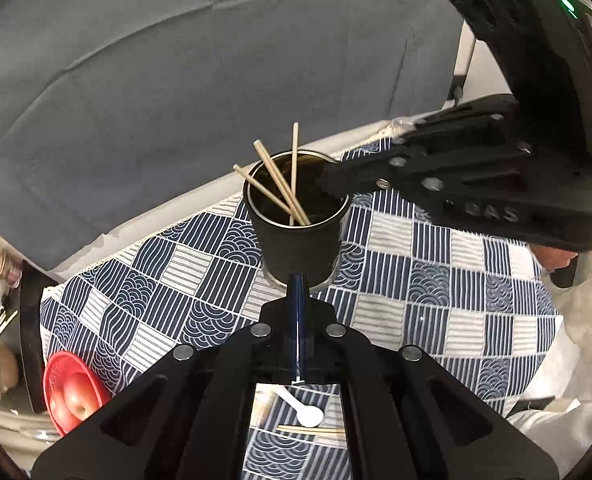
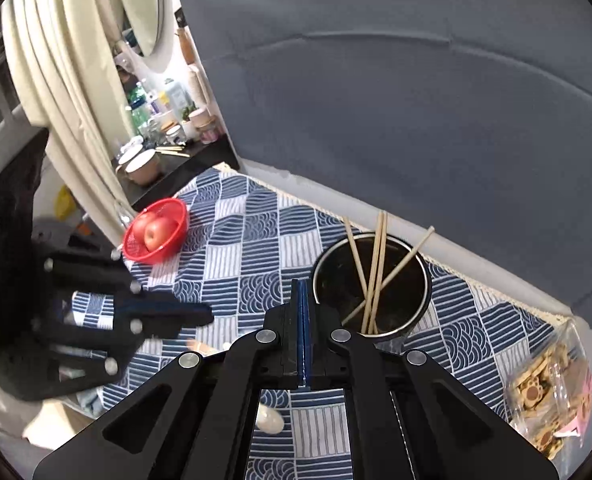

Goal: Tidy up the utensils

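Four wooden chopsticks (image 1: 282, 184) lean upright, tips fanned upward, in the black holder cup (image 1: 301, 246) at frame centre on the checked cloth (image 1: 415, 276), while the left gripper (image 1: 299, 292) hovers just below it and the right gripper (image 1: 327, 178) reaches over its rim from the right, both pressed together and empty.

Navy-and-white patchwork-print tablecloth (image 2: 256, 248), black cup (image 1: 299, 248), tan chopsticks (image 1: 280, 184), red basket (image 2: 156, 232), white spoon (image 1: 305, 412).
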